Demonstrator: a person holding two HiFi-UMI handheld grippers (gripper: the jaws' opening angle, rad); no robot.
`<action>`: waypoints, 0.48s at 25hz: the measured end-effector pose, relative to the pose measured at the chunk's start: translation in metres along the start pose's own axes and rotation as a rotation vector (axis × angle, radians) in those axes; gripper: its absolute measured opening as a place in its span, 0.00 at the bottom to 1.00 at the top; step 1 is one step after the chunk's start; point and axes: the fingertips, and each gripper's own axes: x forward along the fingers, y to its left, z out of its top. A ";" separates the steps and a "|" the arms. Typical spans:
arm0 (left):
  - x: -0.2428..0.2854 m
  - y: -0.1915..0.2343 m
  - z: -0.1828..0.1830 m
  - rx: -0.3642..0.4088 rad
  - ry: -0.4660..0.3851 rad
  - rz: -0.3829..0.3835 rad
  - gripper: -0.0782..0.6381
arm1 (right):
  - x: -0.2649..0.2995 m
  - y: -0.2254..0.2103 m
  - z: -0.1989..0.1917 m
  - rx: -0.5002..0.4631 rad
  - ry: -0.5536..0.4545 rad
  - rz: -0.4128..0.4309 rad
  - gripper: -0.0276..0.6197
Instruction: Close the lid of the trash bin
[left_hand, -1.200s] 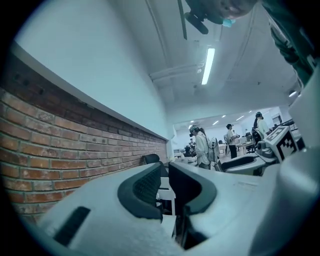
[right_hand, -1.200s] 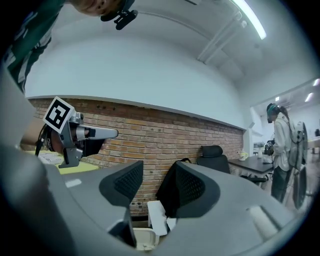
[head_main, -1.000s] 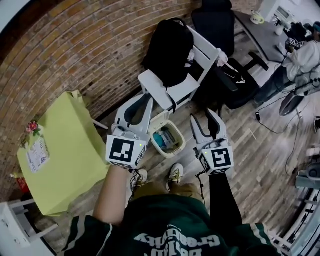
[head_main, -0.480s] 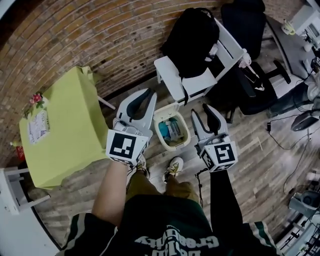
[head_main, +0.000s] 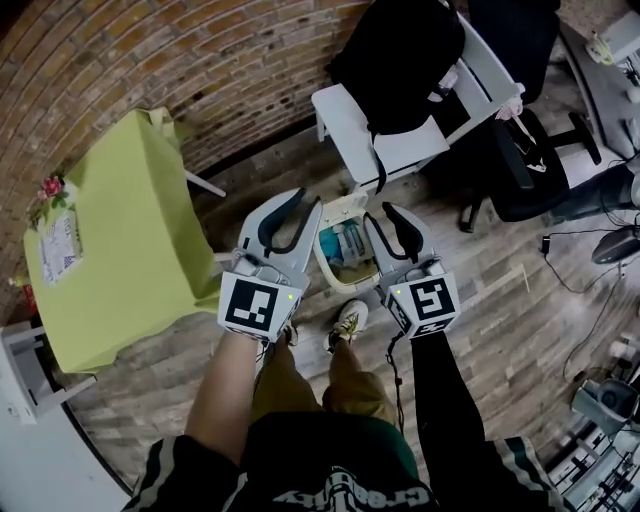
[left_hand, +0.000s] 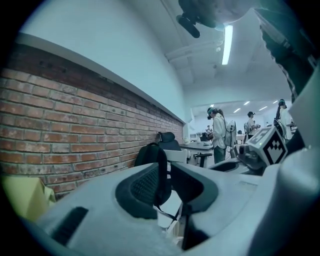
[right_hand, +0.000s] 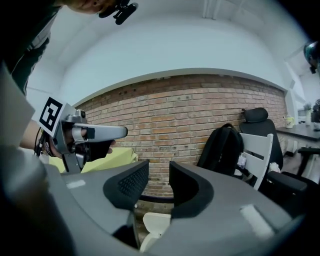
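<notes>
The trash bin (head_main: 328, 274) is standing on the wooden floor (head_main: 500, 290) just ahead of your shoes (head_main: 347, 322). Its cream lid (head_main: 340, 208) is standing raised at the far edge, on the side toward the white chair (head_main: 375, 140), so the bin is open and is showing blue items inside.

In the head view you are holding one gripper on each side of the bin. The left gripper (head_main: 292, 222) is hanging over the bin's left side. In the left gripper view its jaws are standing a narrow gap apart, with nothing between the pads. The right gripper (head_main: 385, 218) is hanging over the bin's right side. Its jaws have just been closing, and they are standing partly open with nothing between the pads. In the right gripper view the cream lid (right_hand: 156, 222) is showing below the gap, clear of the pads. Whether either gripper is touching the bin cannot be told.

A black backpack (head_main: 400, 50) is resting on the white chair beyond the bin. A yellow-green surface (head_main: 120, 230) is standing to your left, against the brick wall (head_main: 150, 60). A black office chair (head_main: 520, 150) is standing to the right of the white chair.
</notes>
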 end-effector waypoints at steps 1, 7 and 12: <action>0.003 0.001 -0.007 0.000 0.000 -0.006 0.22 | 0.006 0.000 -0.007 0.002 0.010 0.005 0.27; 0.014 0.014 -0.050 -0.027 0.029 -0.014 0.23 | 0.039 -0.005 -0.044 0.008 0.048 0.003 0.27; 0.021 0.027 -0.061 -0.043 0.034 -0.031 0.23 | 0.067 -0.009 -0.069 -0.003 0.076 0.003 0.26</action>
